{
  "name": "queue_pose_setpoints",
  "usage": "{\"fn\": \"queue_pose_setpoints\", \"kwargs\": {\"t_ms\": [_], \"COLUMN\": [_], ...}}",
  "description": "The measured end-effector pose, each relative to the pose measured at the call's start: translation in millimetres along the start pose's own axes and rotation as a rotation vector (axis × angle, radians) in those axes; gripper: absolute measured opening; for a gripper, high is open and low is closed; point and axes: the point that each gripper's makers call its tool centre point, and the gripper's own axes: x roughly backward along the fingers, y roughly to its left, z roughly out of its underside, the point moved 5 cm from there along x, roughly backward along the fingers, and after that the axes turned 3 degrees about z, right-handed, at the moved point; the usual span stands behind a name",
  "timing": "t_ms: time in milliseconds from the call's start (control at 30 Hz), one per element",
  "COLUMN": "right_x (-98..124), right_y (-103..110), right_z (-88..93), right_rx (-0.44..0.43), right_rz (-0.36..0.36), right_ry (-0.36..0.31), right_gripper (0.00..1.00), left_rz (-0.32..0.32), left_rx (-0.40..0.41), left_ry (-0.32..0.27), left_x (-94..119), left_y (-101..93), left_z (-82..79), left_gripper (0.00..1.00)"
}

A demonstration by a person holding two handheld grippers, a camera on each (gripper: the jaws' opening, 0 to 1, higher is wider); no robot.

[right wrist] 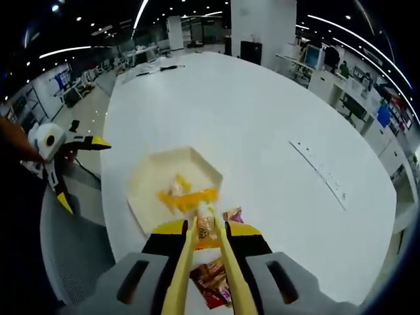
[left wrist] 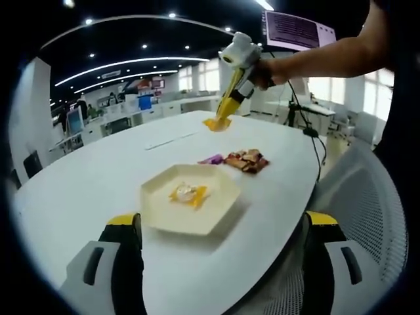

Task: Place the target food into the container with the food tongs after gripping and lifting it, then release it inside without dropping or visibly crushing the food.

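yellow tongs pinch a wrapped snack above the hexagonal tray.

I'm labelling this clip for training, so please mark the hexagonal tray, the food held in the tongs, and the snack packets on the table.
Hexagonal tray (left wrist: 220, 210), left gripper view: bare near rim.
Held food (right wrist: 205, 228), right gripper view: wrapper middle, between the tong tips.
Snack packets (left wrist: 247, 159), left gripper view: middle of the brown packets.

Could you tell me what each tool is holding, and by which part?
The right tool clamps yellow tongs, whose tips pinch a wrapped snack by its middle, held above the table. The left tool is open, holding nothing.
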Motion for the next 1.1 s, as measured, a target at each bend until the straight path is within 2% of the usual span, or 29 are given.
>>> {"fn": "queue_pose_setpoints", "kwargs": {"t_ms": [433, 900, 1100], "right_x": [-21.6, -30.8, -36.3], "right_y": [22.5, 34.7, 37.2], "right_z": [-31.2, -64.2, -72.8], "right_rx": [0.025, 0.035, 0.048], "right_rz": [-0.023, -0.021, -0.008], "right_ry": [-0.021, -0.042, -0.034], "right_gripper": [0.21, 0.22, 0.22], "left_rz": [-0.006, -0.006, -0.007], "left_rx": [0.012, 0.038, 0.029], "left_ry": [-0.012, -0.012, -0.007], "left_x": [-0.5, -0.5, -0.6], "left_y": [-0.2, 0.1, -0.6], "left_z": [-1.2, -0.8, -0.6], "left_gripper": [0.99, 0.99, 0.99]}}
